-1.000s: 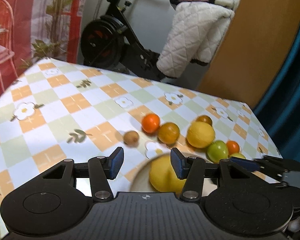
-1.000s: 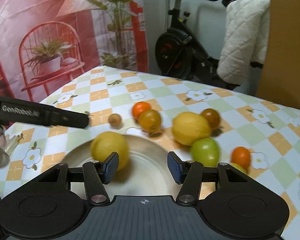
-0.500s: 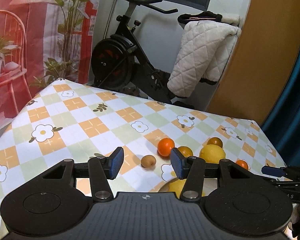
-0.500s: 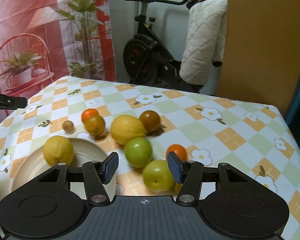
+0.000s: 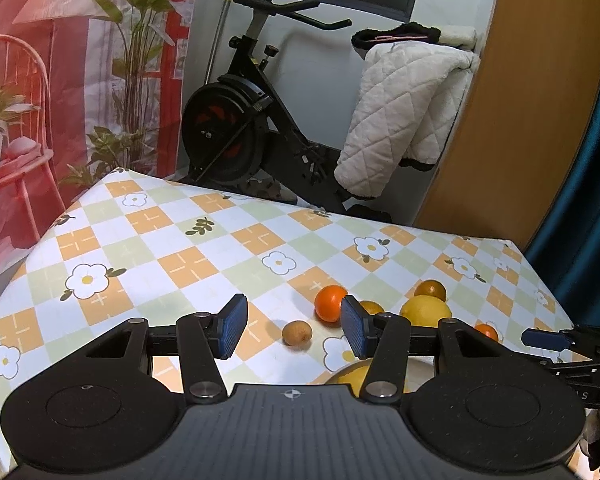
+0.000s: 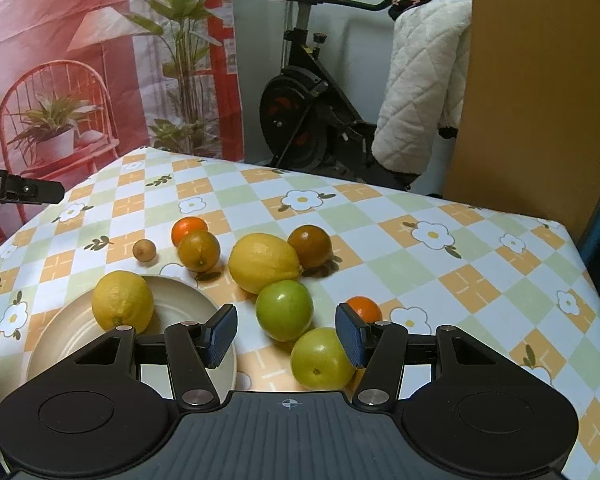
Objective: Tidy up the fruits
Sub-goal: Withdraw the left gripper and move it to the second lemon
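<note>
Left gripper (image 5: 290,330): jaws apart, nothing between the pads; it hangs over the bench with a small brown fruit (image 5: 296,332) showing in the gap on the cloth.
Right gripper (image 6: 285,338): jaws apart and empty, above two green fruits, one (image 6: 284,309) farther off and one (image 6: 321,357) close to the right pad.
Plate (image 6: 188,300): cream, near the bench's front left part in the right wrist view, with one lemon (image 6: 123,301) on its far left rim side.
Loose fruit: a second lemon (image 6: 263,262) lies on the cloth beside the plate; a dark orange fruit (image 6: 309,246) is just behind it, two orange ones (image 6: 198,250) (image 6: 188,229) are to the left, and a small orange one (image 6: 364,309) sits by the right pad.
Bench edges (image 6: 480,264): the far edge runs in front of the exercise bike (image 6: 308,120); the right edge drops off near a blue curtain.
Open room: the far half of the checked cloth and the whole right side are bare; the fruit is clustered toward the near middle.
Backdrop: a red printed hanging (image 5: 40,80) stands past the left edge.
</note>
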